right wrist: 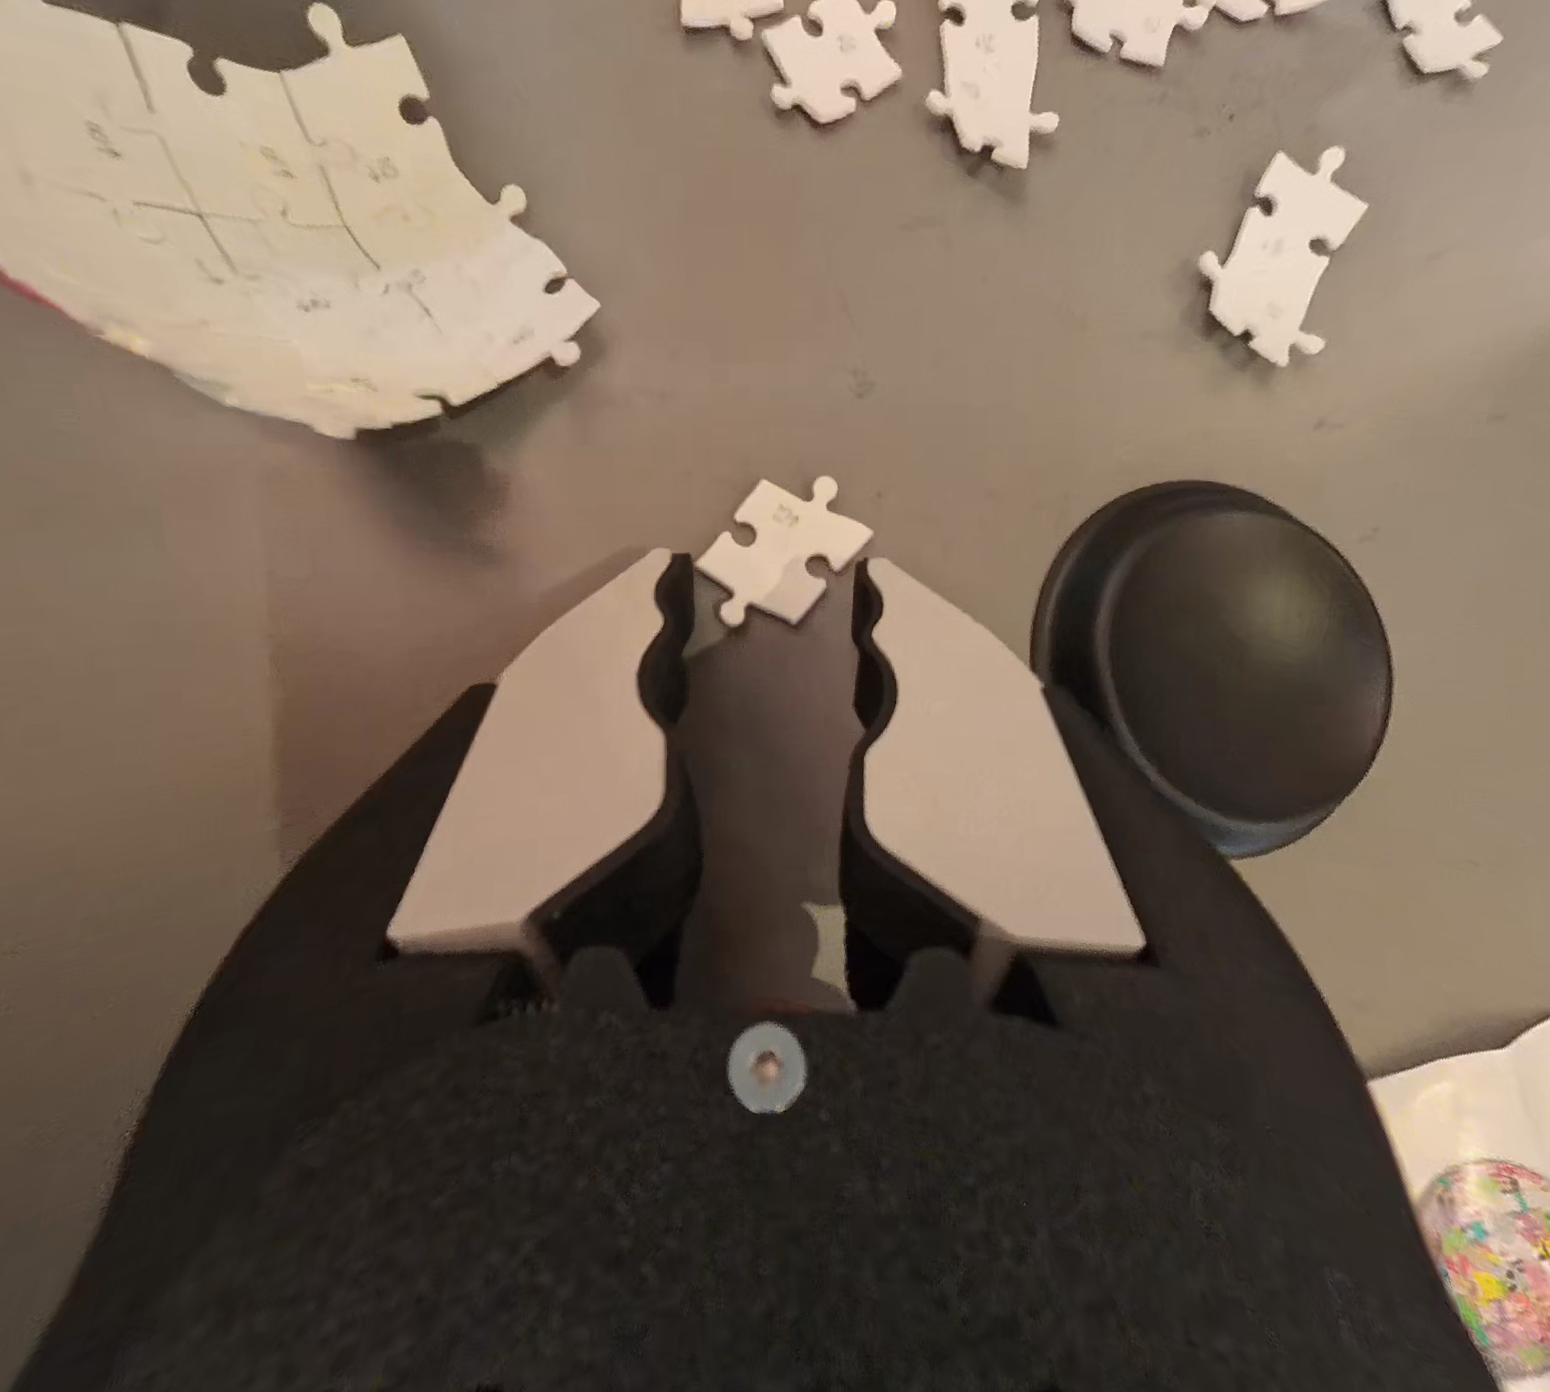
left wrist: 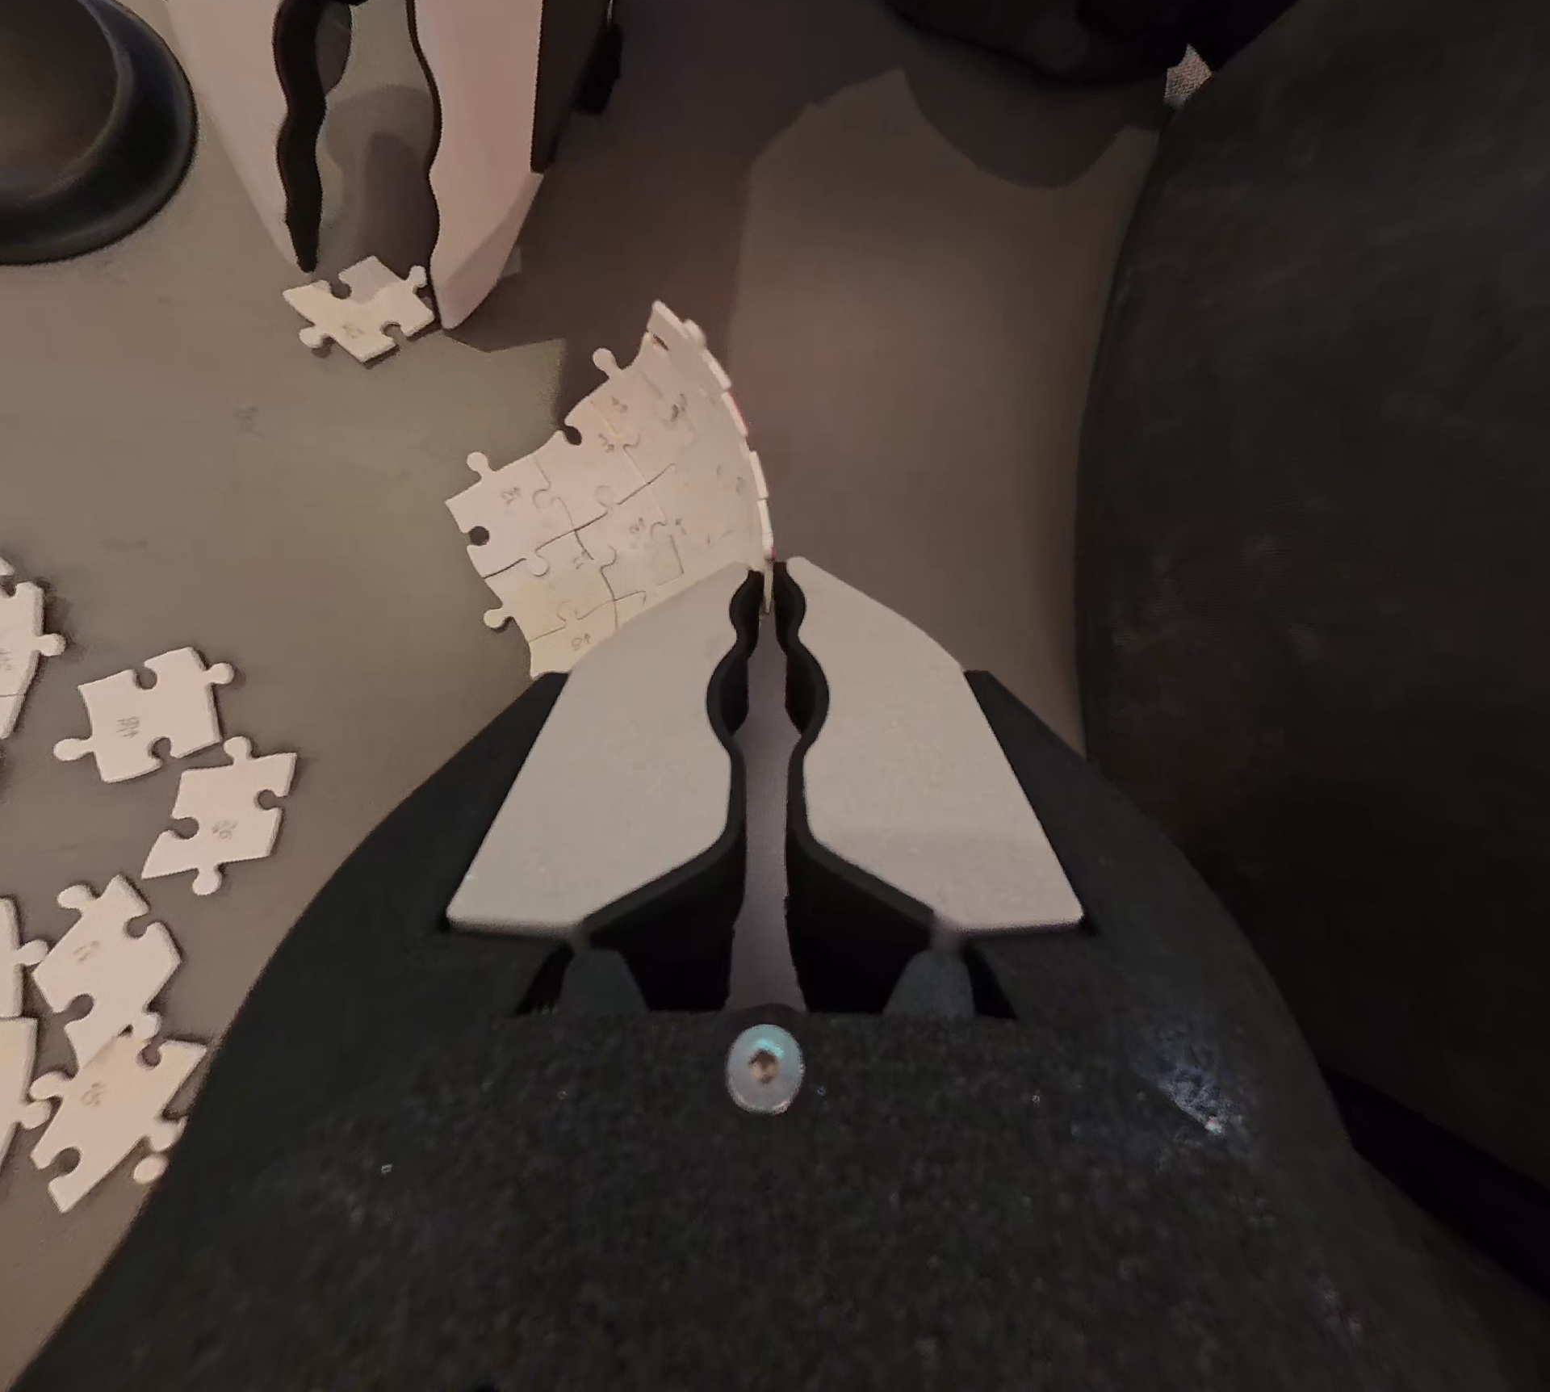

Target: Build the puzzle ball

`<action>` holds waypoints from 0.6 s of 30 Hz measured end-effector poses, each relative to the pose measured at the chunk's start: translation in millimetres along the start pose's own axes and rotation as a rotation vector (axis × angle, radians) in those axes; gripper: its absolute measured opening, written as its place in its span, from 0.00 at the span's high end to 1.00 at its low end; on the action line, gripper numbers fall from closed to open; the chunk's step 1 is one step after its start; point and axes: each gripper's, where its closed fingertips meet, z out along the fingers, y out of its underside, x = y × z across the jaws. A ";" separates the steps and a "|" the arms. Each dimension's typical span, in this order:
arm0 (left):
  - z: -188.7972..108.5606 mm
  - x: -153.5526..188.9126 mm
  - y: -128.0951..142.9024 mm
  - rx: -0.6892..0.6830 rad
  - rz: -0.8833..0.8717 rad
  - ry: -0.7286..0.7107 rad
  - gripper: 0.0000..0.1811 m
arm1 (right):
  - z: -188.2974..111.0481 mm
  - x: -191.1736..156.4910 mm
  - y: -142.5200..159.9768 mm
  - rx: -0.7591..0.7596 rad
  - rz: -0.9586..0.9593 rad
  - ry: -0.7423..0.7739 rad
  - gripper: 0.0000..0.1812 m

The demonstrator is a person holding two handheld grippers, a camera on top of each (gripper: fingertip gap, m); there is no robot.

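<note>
Right tool [right wrist: 767, 571] straddling loose piece [right wrist: 784, 555]

grey surface [right wrist: 755, 362]: scattered white loose puzzle pieces [right wrist: 830, 51], single piece [right wrist: 784, 551], black dome-shaped stand [right wrist: 1216, 664], clear plastic bag [right wrist: 1476, 1150] corner.

Both views are dimly and warmly lit. Soft-edged shadows are cast on the matte grey tabletop [left wrist: 210, 479] beneath the curved white assembled puzzle section [right wrist: 252, 236]. Straight lines are bowed toward the edges by the wide-angle lens. Slight motion blur is seen in the right wrist view, and the near black foreground is rendered soft.
</note>
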 end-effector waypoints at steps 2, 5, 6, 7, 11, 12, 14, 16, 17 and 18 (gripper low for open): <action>0.4 0.2 0.5 -0.011 0.003 -0.004 0.99 | 0.3 -2.6 0.1 -0.009 -0.012 0.004 0.88; 1.2 0.7 0.9 -0.018 0.002 -0.004 0.99 | 0.1 -3.9 0.5 -0.010 -0.050 0.047 0.93; 1.2 0.6 0.7 -0.018 0.002 -0.005 0.99 | 0.1 -4.2 0.3 -0.006 -0.059 0.058 0.94; 1.4 0.5 0.5 -0.018 0.002 -0.006 0.99 | 0.0 -4.6 0.3 -0.005 -0.058 0.063 0.94; 3.1 -1.7 -0.5 -0.030 0.000 -0.023 0.99 | -4.6 -7.2 -4.5 0.004 -0.036 0.054 0.97; 4.2 -1.9 -0.3 -0.038 0.000 -0.026 0.99 | -6.5 -9.2 -7.2 0.018 -0.032 0.042 0.97; 6.7 -1.7 0.4 -0.052 0.007 -0.030 0.98 | -9.4 -12.2 -11.3 0.043 -0.014 0.022 0.95; 8.7 -1.2 0.0 -0.058 0.013 -0.032 0.98 | -11.1 -12.3 -11.2 0.049 0.019 0.010 0.87; 9.2 -1.0 0.0 -0.062 0.014 -0.030 0.98 | -11.4 -11.7 -9.4 0.048 0.033 0.006 0.85; 9.3 -0.9 -0.2 -0.063 0.014 -0.031 0.98 | -11.2 -10.0 -7.1 0.045 0.044 0.009 0.83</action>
